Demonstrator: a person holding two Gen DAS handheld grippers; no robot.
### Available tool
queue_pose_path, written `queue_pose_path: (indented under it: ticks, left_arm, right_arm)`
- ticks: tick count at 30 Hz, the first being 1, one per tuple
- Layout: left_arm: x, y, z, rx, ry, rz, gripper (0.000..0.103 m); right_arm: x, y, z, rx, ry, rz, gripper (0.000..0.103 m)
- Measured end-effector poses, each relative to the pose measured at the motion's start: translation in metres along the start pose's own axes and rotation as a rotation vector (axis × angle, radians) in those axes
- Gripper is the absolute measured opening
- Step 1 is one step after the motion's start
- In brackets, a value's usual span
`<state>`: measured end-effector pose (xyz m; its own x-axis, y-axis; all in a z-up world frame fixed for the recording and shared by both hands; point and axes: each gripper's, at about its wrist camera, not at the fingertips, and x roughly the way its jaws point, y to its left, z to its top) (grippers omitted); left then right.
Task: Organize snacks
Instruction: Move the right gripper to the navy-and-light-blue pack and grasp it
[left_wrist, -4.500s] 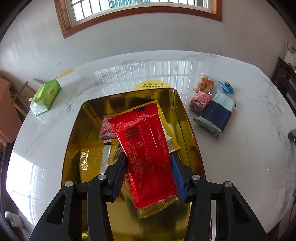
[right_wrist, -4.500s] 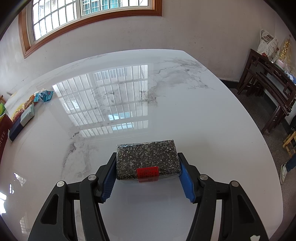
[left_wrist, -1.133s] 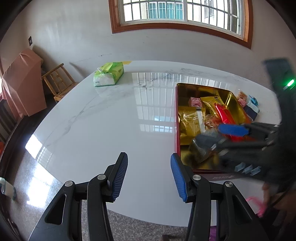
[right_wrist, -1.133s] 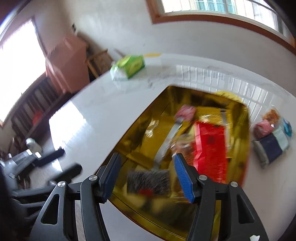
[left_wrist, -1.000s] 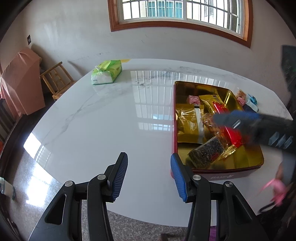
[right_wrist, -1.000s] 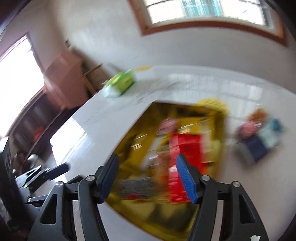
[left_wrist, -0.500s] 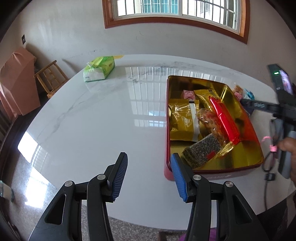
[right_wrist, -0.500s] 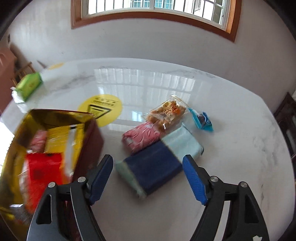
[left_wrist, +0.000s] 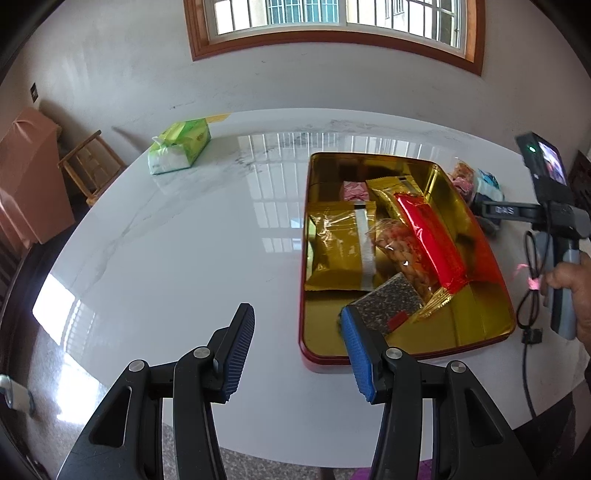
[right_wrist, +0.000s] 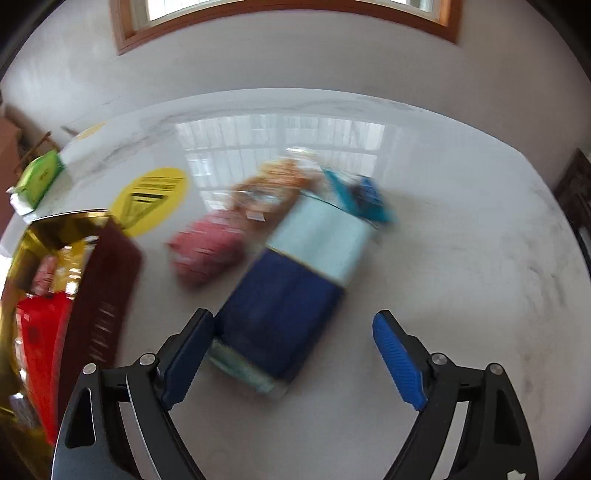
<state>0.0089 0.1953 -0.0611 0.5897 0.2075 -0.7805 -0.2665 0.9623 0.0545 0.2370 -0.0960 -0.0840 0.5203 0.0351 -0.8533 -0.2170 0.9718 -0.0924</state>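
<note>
The navy-and-pale-blue packet (right_wrist: 295, 291) lies on the bench (right_wrist: 461, 240) just ahead of the right tool (right_wrist: 291, 358), its long axis running from 7 toward 1 o'clock, navy end nearest. That tool gapes wide and empty around the near end. Pink, orange and teal snacks beyond also wait outside; the gold tin (left_wrist: 487, 258) at 9 o'clock already holds several. The left tool (left_wrist: 297, 347) is wide and empty.
</note>
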Motion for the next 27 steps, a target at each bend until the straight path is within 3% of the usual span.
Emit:
queue_pose_path:
  ticks: [6, 11, 13, 16, 19, 23, 27]
  left_arm:
    - [0.000, -0.006, 0.002, 0.015, 0.006, 0.001, 0.050]
    - [-0.002, -0.012, 0.006, 0.029, -0.005, 0.002, 0.051]
    - [-0.003, -0.016, 0.009, 0.035, -0.010, 0.003, 0.051]
    - [-0.006, -0.022, 0.013, 0.047, -0.013, 0.000, 0.051]
    - [-0.008, -0.028, 0.014, 0.063, -0.017, 0.008, 0.051]
    - [-0.008, -0.032, 0.017, 0.070, -0.013, 0.016, 0.052]
    - [-0.010, -0.035, 0.022, 0.073, -0.017, 0.024, 0.052]
  right_arm:
    - [-0.016, -0.066, -0.026, 0.076, 0.059, -0.028, 0.085]
    - [-0.049, -0.098, -0.033, 0.097, -0.067, 0.046, 0.085]
    - [-0.050, -0.091, -0.024, 0.046, -0.085, 0.084, 0.085]
    - [-0.045, -0.064, -0.005, -0.134, -0.117, 0.087, 0.085]
    - [-0.030, -0.041, 0.006, -0.270, -0.087, 0.121, 0.085]
    - [-0.011, -0.028, 0.016, -0.361, -0.040, 0.123, 0.084]
    - [0.005, -0.025, 0.023, -0.373, 0.000, 0.131, 0.074]
